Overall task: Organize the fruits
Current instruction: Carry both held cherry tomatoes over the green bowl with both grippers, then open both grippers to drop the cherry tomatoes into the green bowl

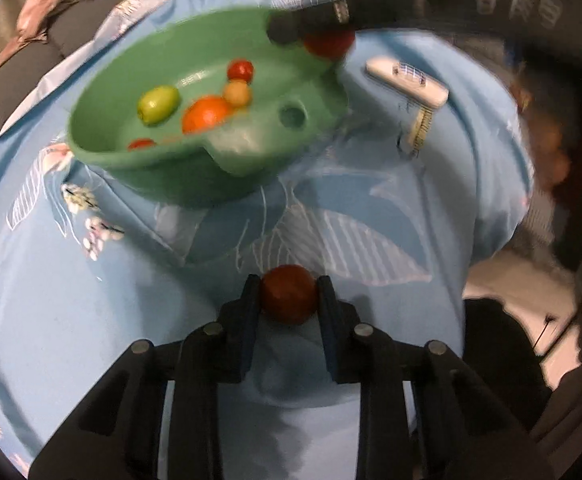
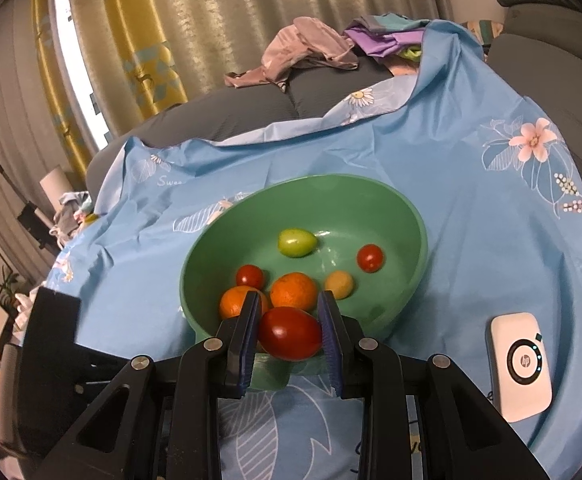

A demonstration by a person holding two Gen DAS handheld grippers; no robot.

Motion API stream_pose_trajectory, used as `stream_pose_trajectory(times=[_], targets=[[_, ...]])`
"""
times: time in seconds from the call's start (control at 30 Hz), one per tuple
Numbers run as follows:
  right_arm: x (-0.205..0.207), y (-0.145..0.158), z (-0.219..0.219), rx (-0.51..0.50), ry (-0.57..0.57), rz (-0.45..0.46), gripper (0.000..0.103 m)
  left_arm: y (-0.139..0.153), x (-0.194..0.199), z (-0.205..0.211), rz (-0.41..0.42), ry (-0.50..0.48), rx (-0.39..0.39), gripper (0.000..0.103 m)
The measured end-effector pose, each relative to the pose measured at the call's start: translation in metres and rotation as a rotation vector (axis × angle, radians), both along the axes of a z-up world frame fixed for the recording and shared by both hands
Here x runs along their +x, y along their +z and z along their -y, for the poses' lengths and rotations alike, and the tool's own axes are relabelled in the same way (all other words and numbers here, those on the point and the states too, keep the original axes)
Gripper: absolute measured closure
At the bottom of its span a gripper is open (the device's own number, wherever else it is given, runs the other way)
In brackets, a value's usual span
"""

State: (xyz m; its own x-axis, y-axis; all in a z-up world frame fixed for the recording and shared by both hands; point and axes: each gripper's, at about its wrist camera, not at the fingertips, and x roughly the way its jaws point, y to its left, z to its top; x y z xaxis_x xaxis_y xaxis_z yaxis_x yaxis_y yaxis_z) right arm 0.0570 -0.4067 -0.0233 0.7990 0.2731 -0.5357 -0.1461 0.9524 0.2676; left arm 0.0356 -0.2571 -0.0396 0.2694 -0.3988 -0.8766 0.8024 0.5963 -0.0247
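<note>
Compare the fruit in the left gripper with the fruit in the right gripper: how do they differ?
The left gripper holds a round, dark red fruit; the right gripper holds an egg-shaped, brighter red fruit with a glossy highlight. The left fruit is over bare blue cloth, away from the green bowl; the right fruit is at the bowl's near rim. Both are red and pinched between shut pads.
</note>
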Motion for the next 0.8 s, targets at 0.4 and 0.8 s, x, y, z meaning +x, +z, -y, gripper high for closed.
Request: stream_pose_trajectory(times=[0.4, 0.8], targets=[[0.012, -0.004, 0.002, -0.009, -0.019, -0.028, 0.072, 0.076, 0.043, 0.0, 0.072, 0.115, -0.21, 0.075], [0.013, 0.014, 0.005, -0.135, -0.108, -0.102, 0.071, 0.087, 0.076, 0.012, 0.102, 0.27, -0.122, 0.006]])
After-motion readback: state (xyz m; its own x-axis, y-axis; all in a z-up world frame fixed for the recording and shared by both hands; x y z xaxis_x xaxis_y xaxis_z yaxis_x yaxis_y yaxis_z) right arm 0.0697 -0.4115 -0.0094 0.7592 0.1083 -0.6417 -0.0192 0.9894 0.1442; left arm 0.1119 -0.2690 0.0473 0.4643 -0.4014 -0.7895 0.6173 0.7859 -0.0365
